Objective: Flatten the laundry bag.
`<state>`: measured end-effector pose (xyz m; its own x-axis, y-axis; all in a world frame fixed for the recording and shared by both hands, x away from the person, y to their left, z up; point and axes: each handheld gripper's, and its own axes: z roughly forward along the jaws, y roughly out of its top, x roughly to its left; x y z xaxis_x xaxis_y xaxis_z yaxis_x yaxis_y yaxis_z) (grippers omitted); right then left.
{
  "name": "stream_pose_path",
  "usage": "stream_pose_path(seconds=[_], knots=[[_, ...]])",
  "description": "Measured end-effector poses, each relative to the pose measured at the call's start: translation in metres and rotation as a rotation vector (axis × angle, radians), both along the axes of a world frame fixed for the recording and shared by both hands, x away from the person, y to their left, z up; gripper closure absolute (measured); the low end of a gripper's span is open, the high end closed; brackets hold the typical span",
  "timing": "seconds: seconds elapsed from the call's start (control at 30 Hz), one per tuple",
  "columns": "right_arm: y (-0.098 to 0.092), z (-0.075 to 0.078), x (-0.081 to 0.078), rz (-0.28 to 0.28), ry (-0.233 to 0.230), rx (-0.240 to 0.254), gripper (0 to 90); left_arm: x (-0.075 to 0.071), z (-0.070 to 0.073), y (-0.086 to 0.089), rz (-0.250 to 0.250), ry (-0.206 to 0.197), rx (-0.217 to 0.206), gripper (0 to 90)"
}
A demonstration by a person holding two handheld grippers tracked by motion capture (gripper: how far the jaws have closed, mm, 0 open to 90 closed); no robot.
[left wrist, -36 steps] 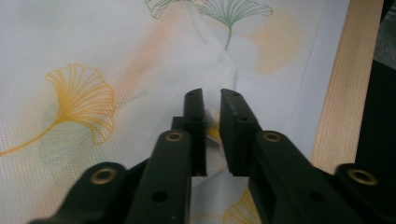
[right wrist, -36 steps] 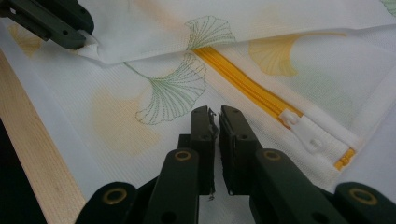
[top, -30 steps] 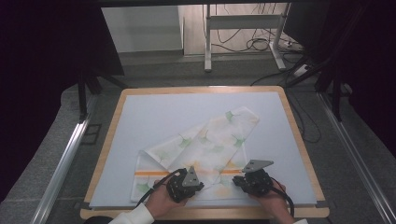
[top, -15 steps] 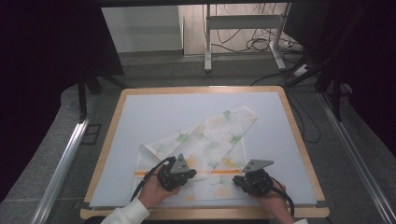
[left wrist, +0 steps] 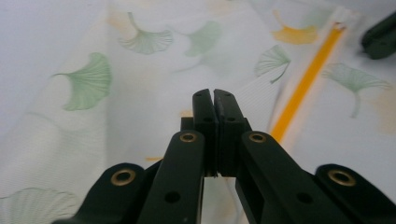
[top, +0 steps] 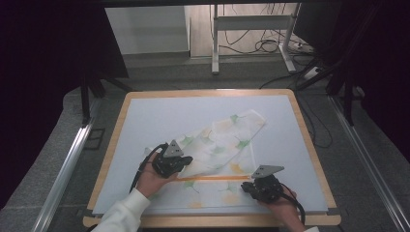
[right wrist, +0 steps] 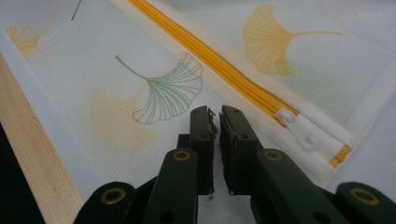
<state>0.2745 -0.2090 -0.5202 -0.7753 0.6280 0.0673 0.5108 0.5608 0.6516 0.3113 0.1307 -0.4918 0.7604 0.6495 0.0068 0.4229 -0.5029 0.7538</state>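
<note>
A white mesh bag (top: 217,145) printed with green and yellow ginkgo leaves lies on the table, its far part folded over diagonally. An orange zipper (top: 215,178) runs across its near part. My left gripper (top: 186,163) is over the fold's left end, jaws pressed together (left wrist: 215,95) on the mesh. My right gripper (top: 245,187) rests at the bag's near right corner. Its jaws (right wrist: 214,112) stand almost together with a thin slit, pinching the mesh near the white zipper pull (right wrist: 303,133). The orange zipper (left wrist: 303,84) runs off to the right of the left jaws.
The pale blue table has a wooden rim (top: 116,140); its near edge (right wrist: 37,172) lies close to the right gripper. Metal rails flank the table. A desk frame and cables stand on the floor behind. The other gripper (left wrist: 378,39) shows at the left gripper view's top right.
My left gripper has moved away from me and to the left, rising a little, and the bag's fold has shifted with it. The right gripper has stayed put.
</note>
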Motion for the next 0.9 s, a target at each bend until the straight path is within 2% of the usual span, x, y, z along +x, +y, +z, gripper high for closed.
stream_pose_path(seconds=[0.13,0.23,0.37,0.83,0.9], knots=[[0.000,0.000,0.000,0.001,0.000,0.001,82.3,0.014,0.003,0.011,0.044,-0.002,-0.010,89.3],[0.000,0.000,0.001,0.003,-0.001,0.001,82.3,0.027,0.007,0.024,0.087,-0.007,-0.034,89.3],[0.000,0.000,0.001,0.003,-0.001,0.002,82.3,0.040,0.010,0.039,0.135,0.013,-0.072,89.3],[-0.001,0.000,0.001,0.002,-0.001,0.003,82.3,0.078,0.002,0.085,0.294,0.009,-0.050,89.3],[-0.001,0.000,0.001,0.002,0.000,0.004,82.3,0.084,0.000,0.093,0.324,0.005,-0.060,89.3]])
